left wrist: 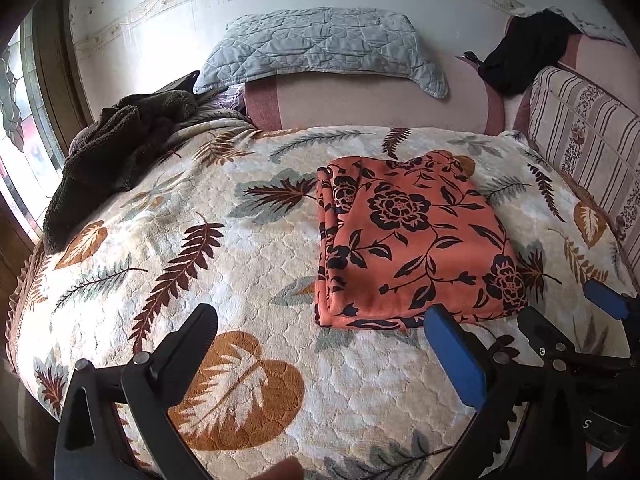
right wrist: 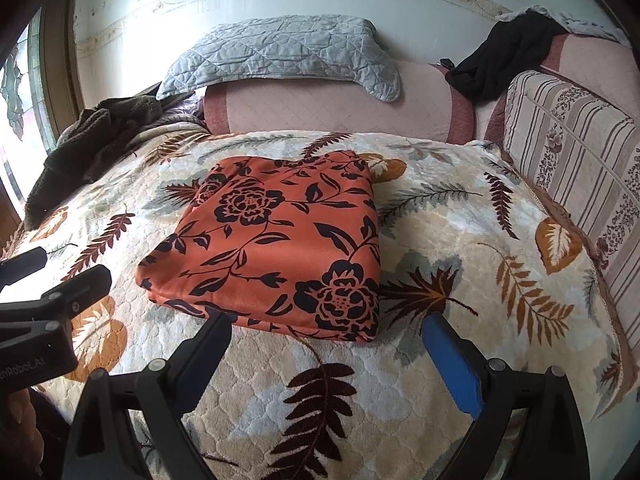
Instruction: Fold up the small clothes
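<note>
An orange garment with a black flower print [left wrist: 412, 240] [right wrist: 276, 244] lies folded into a flat rectangle on the leaf-patterned bedspread [left wrist: 224, 264] [right wrist: 460, 240]. My left gripper [left wrist: 320, 320] hovers open over the spread, just in front of the garment's near edge and to its left, with nothing between its fingers. My right gripper [right wrist: 328, 328] is open too, its tips at the garment's near edge and holding nothing. The right gripper also shows in the left wrist view at the far right [left wrist: 568, 316]; the left gripper shows at the left of the right wrist view [right wrist: 60, 272].
A dark brown fleece [left wrist: 116, 160] [right wrist: 84, 136] is heaped at the bed's far left by the window. A grey quilted pillow [left wrist: 324, 44] [right wrist: 280, 54] rests on the pink headboard. A black garment [left wrist: 524, 52] [right wrist: 504, 56] hangs at the back right, above a striped cushion [left wrist: 588, 152] [right wrist: 576, 160].
</note>
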`<state>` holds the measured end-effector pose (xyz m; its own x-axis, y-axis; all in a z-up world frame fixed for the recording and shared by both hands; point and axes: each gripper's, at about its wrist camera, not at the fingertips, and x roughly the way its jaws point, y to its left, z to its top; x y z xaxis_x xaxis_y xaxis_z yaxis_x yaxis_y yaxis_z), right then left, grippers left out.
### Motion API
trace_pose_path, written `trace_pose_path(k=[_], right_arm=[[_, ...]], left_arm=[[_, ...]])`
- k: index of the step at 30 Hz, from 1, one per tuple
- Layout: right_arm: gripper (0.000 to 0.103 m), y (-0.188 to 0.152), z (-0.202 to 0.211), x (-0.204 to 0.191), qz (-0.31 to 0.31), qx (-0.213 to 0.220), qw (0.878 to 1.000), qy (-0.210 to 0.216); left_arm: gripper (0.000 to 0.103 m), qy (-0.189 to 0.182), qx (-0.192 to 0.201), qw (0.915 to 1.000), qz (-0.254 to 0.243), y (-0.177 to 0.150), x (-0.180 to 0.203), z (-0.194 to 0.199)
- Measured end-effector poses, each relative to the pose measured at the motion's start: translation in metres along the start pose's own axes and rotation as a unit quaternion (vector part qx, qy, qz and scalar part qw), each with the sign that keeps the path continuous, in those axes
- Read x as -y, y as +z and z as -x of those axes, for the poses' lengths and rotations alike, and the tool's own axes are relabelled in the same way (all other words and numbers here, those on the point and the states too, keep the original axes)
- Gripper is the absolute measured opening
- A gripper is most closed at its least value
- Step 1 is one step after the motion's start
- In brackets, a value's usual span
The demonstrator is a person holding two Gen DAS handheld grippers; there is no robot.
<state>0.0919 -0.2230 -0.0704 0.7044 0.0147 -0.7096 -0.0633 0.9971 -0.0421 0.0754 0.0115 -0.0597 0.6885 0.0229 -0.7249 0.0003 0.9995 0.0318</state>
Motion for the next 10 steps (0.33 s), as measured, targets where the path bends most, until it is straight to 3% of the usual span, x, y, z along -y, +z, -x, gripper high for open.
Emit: trace_pose_path(k=[6,10], right_arm=[[0.098,0.0019,-0.0043,-0.0011,0.002,-0.002,1.0,0.004],[0.098,0.004,-0.0063,0.0013,0.0,-0.001,1.0,0.005]], left_arm=[[0.102,-0.012,0.001,0.9999,-0.001,0.0027,0.0021,-0.0025],[0.102,-0.009,0.026,0.9996,0.0,0.0063,0.0047,0.0025]])
